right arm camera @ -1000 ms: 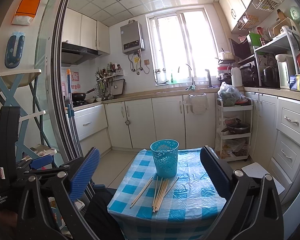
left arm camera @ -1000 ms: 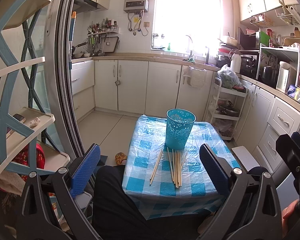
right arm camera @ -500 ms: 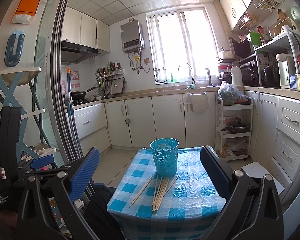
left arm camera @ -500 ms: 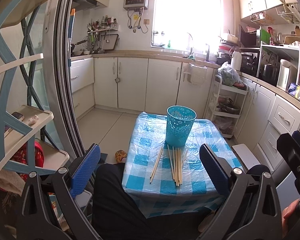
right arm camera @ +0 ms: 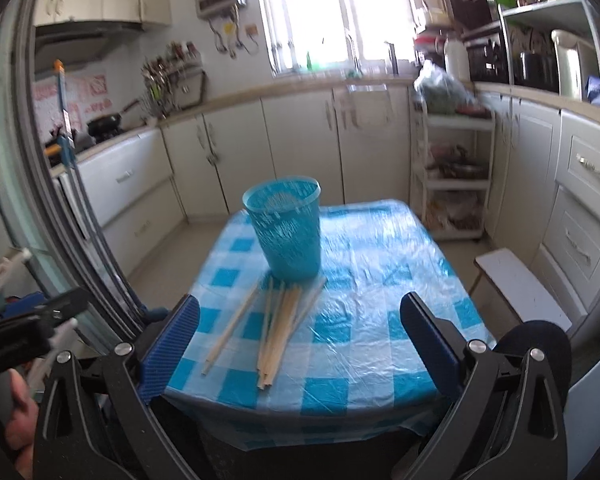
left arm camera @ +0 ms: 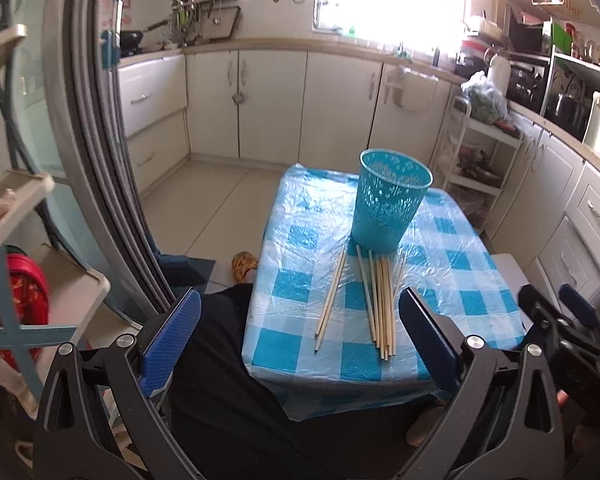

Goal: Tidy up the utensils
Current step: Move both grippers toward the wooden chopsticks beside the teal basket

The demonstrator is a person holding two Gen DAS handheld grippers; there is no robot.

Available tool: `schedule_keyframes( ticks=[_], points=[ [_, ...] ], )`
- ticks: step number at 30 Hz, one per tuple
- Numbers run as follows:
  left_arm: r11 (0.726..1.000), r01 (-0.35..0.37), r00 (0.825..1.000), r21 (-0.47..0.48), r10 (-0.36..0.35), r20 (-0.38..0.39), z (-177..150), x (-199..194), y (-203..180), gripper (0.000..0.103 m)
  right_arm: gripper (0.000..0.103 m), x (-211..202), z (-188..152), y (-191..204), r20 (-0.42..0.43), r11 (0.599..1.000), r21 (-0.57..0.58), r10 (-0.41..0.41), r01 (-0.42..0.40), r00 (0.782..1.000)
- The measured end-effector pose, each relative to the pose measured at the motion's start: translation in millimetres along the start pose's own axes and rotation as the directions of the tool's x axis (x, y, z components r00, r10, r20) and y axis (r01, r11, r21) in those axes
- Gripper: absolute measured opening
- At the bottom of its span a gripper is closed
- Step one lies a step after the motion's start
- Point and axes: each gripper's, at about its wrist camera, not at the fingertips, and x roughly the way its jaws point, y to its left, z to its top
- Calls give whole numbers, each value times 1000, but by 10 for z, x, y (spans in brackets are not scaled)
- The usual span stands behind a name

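Note:
Several wooden chopsticks point(left arm camera: 381, 304) point(right arm camera: 278, 326) lie in a loose bundle on a small table with a blue-and-white checked cloth point(left arm camera: 460, 272) point(right arm camera: 376, 316); one chopstick point(left arm camera: 331, 296) point(right arm camera: 232, 328) lies apart to the left. Just behind them stands an upright teal perforated cup point(left arm camera: 392, 198) point(right arm camera: 286, 226). My left gripper point(left arm camera: 300, 344) hovers open before the table's near edge, nothing between its blue pads. My right gripper point(right arm camera: 300, 344) is open too, low over the near edge, with the bundle between its fingers in view.
A person's dark-clothed legs point(left arm camera: 228, 380) sit under the near table edge. A white stool point(right arm camera: 520, 284) stands right of the table, a white trolley point(right arm camera: 452, 168) behind it. Cabinets line the far wall and right side; a sliding door frame point(left arm camera: 92, 128) and shelf rack stand left.
Both grippers have dipped and moved forward toward the table, so chopsticks and cup appear larger and lower. Both stay open. The objects on the table have not moved.

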Motion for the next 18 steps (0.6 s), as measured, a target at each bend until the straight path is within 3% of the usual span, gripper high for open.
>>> schedule_keyframes(
  ticks=[5,8,12,18],
  points=[
    [999,-1,998,53,4,-58,40,479,-95,95,96,701,-143,-144,-141,991,133,36,-17,989],
    [997,11,994,75,-3,-109,64,844,-133,95,79,1138,-179,-72,-213,982,184,85,-46,973],
    [995,31,985,91,-15,-173,91,1291,-193,95,61,1692,-111,-16,-273,983,181,89,-40,958],
    [994,57,969,97,-31,-245,138,1924,-236,95,48,2278,-5,-13,-331,988,153,58,-7,942]
  ],
)
